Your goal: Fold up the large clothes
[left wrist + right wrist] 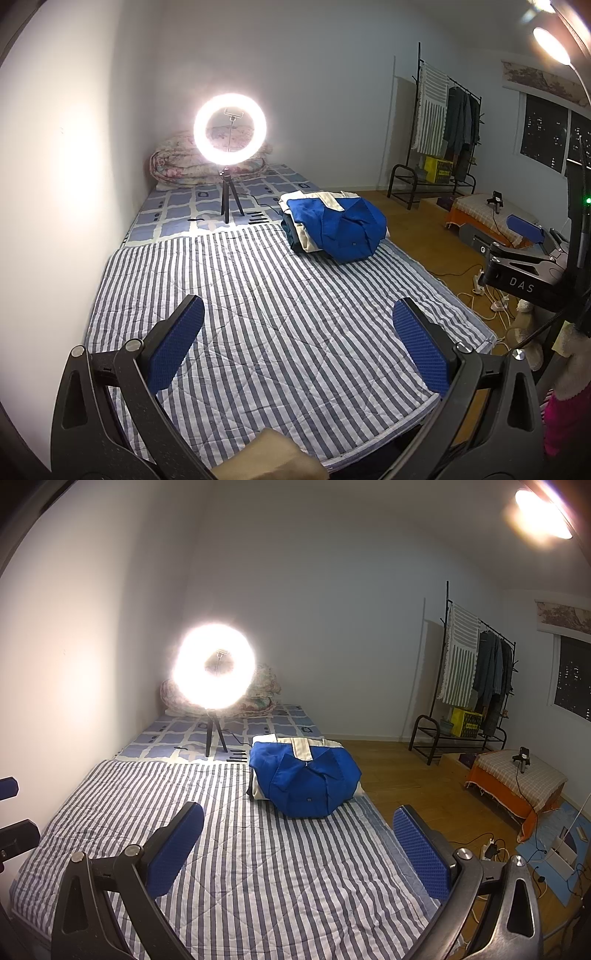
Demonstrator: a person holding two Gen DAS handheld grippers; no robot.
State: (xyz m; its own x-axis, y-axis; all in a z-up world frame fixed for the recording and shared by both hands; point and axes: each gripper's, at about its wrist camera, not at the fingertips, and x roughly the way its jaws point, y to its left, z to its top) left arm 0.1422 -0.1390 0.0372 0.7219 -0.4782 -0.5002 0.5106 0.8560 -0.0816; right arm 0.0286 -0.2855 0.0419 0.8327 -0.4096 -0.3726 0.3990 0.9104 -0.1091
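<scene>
A pile of clothes with a blue garment (341,230) (306,781) on top and cream fabric under it lies at the far right side of the striped quilt (258,306) (229,849) on the bed. My left gripper (297,345) hangs open above the quilt's near end, nothing between its blue pads. My right gripper (299,847) is open too, short of the pile and empty. The right gripper's body also shows at the right edge of the left wrist view (524,251).
A lit ring light on a small tripod (231,129) (215,672) stands on the bed beyond the quilt, with a floral duvet (177,166) behind it by the wall. A clothes rack (443,129) (472,679), a low orange-draped table (517,786) and cables (495,849) occupy the wooden floor on the right.
</scene>
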